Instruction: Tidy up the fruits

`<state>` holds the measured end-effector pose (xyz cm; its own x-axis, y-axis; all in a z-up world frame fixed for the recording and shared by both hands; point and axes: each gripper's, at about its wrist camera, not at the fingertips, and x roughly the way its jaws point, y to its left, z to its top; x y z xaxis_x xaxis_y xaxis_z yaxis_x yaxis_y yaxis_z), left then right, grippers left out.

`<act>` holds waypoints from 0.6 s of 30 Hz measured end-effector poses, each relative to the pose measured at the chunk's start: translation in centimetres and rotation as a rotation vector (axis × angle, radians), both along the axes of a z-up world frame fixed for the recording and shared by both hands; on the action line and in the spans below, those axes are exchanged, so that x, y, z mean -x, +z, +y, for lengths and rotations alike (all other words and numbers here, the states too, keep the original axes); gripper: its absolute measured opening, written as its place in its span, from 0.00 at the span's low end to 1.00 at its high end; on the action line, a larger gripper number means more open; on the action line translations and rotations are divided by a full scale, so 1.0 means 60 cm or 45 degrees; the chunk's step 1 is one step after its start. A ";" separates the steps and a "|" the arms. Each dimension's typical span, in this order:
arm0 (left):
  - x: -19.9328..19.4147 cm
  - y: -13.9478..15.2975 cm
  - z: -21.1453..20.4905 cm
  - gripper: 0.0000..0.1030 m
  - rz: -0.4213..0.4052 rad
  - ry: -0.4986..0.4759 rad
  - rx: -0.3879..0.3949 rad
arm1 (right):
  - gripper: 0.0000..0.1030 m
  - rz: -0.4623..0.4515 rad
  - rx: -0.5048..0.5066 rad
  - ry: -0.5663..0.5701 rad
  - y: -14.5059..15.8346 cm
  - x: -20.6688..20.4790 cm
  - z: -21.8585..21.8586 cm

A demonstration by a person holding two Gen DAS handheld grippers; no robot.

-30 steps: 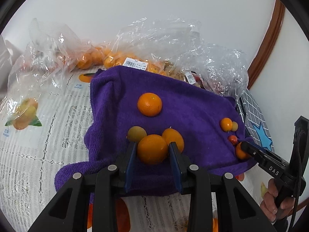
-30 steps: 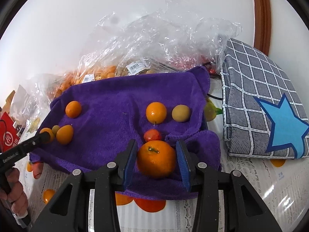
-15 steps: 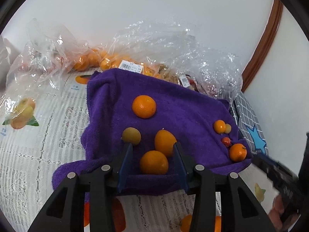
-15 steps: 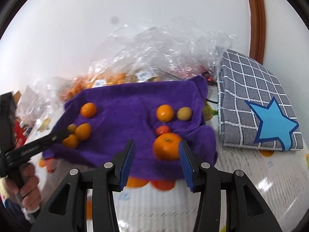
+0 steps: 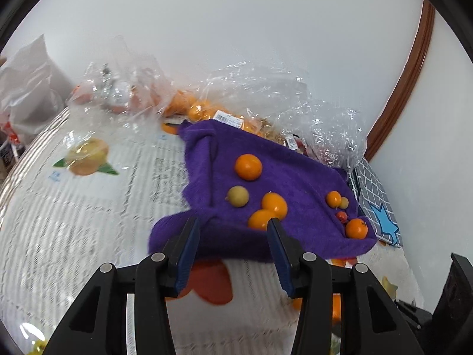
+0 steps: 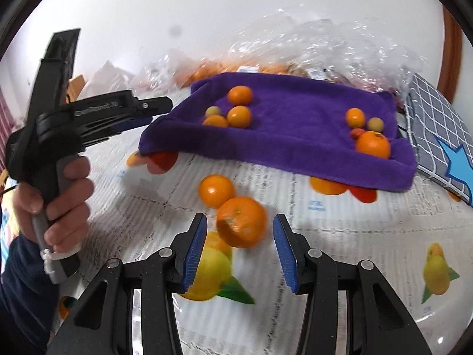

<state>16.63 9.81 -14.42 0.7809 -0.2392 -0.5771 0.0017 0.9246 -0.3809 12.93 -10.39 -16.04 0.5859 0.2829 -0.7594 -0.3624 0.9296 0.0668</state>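
Observation:
A purple towel lies on the table with two groups of fruit on it. The left group has three oranges and a small yellow-green fruit. The right group has two oranges, a small red fruit and a small yellow-green fruit. My left gripper is open and empty, pulled back from the towel's near edge. My right gripper is open, with a loose orange on the table between its fingers and a second orange just beyond.
Crinkled clear plastic bags with more oranges lie behind the towel. A grey checked cushion with a blue star sits at the right. The tablecloth is white with printed fruit. The left gripper and hand show in the right wrist view.
Both grippers let go of their oranges on the towel, opened and pulled back. The right gripper now stands over two loose oranges on the tablecloth.

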 end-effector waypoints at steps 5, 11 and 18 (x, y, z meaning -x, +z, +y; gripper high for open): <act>0.001 -0.006 0.003 0.44 0.008 0.010 -0.019 | 0.45 -0.007 0.099 -0.032 -0.019 -0.014 0.018; -0.002 -0.013 -0.009 0.44 0.022 -0.028 -0.042 | 0.40 0.039 0.124 -0.039 -0.037 -0.029 0.022; 0.003 -0.024 -0.050 0.44 0.055 -0.204 -0.025 | 0.40 0.016 0.071 -0.089 -0.018 -0.017 -0.023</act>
